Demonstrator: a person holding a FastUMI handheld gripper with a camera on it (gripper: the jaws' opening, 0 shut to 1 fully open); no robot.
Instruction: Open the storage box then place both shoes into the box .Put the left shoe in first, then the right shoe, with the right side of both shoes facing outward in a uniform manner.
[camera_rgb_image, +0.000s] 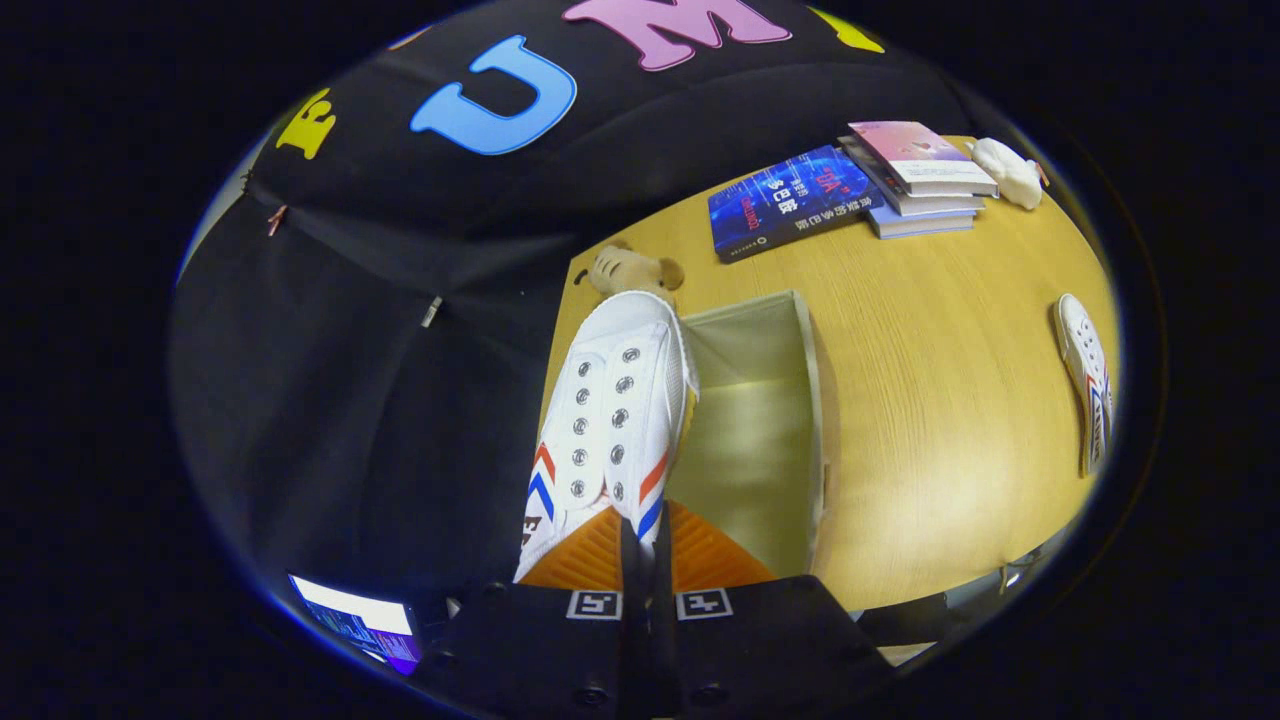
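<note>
A: Wooden table (930, 400), black cloth wall behind. Gripper view. Open box (760, 430) sits on the table just ahead of the fingers, lid off or out of view, inside bare as far as I see.

B: Gripper (645, 560)?

A: Jaws nearly closed, pinching the heel end of a white shoe (615, 410). Both pads (700, 560) press on it. Shoe points away from the fingers, toe up by the box's far corner, hanging over the box's near wall, partly outside it.

B: Second shoe?

A: Other shoe (1085, 395) lies on its side on the table, well apart from the box, beyond its far wall. Books (850, 190) stacked further off, a small plush (635, 270) just past the held toe, a white thing (1010, 170) by the books.

B: Risks?

A: My read, several. Grip is thin, only on the heel rim; the shoe's weight hangs forward, so it may pivot or slip when tilted. Shoe is not centred over the opening; lowered as it is, the sole could catch the wall and shove or tip the light box.

B: Orientation?

A: Cannot tell from here which side would face outward. Set down flat, or turned the wrong way, it breaks the rule. Cannot confirm it is the left shoe either.

B: Room for two?

A: Box looks narrow. If this one lands mid-box, the second may not fit.
</note>
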